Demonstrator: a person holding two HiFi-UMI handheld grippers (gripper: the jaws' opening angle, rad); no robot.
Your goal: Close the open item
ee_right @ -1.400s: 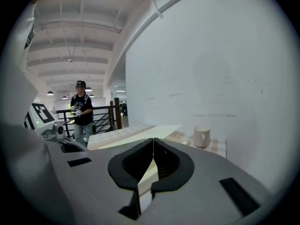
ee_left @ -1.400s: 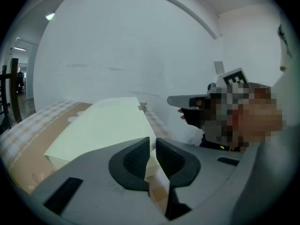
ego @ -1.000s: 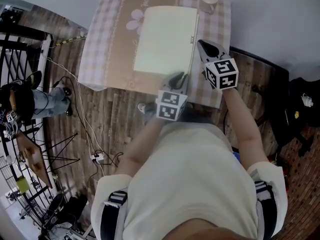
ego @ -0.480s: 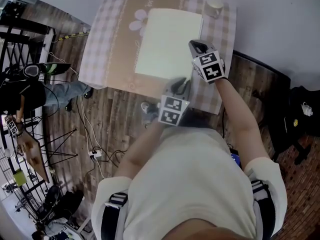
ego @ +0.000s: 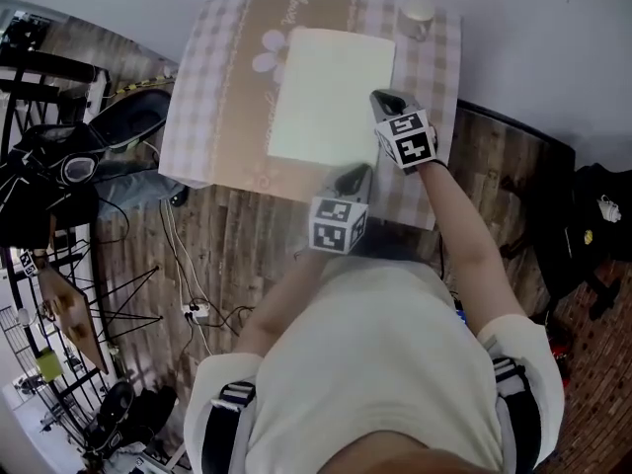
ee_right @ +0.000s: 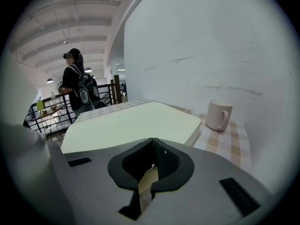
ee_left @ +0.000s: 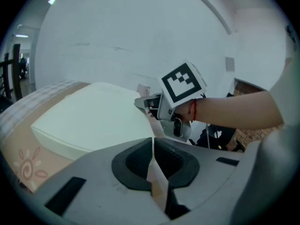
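A large cream book (ego: 331,92) lies flat with its cover down on the checked table (ego: 212,97). My right gripper (ego: 380,99) hovers at the book's right edge, jaws together with nothing between them. In the right gripper view, the book (ee_right: 131,125) stretches ahead of its tips (ee_right: 153,140). My left gripper (ego: 357,174) is over the table's near edge, just short of the book's near right corner. Its jaws are closing, tips meeting with nothing between them (ee_left: 153,139). In the left gripper view, the book (ee_left: 93,116) lies ahead left and the right gripper (ee_left: 145,102) is beyond.
A white mug (ego: 415,18) stands at the table's far right corner, also in the right gripper view as the mug (ee_right: 218,115). A white wall runs behind the table. A person with a backpack (ee_right: 77,90) stands by a railing at the left. Cables lie on the wooden floor (ego: 188,265).
My right gripper has moved left from beside the book to its right edge. The left gripper has shifted slightly back toward me. The person on the floor at the left has moved.
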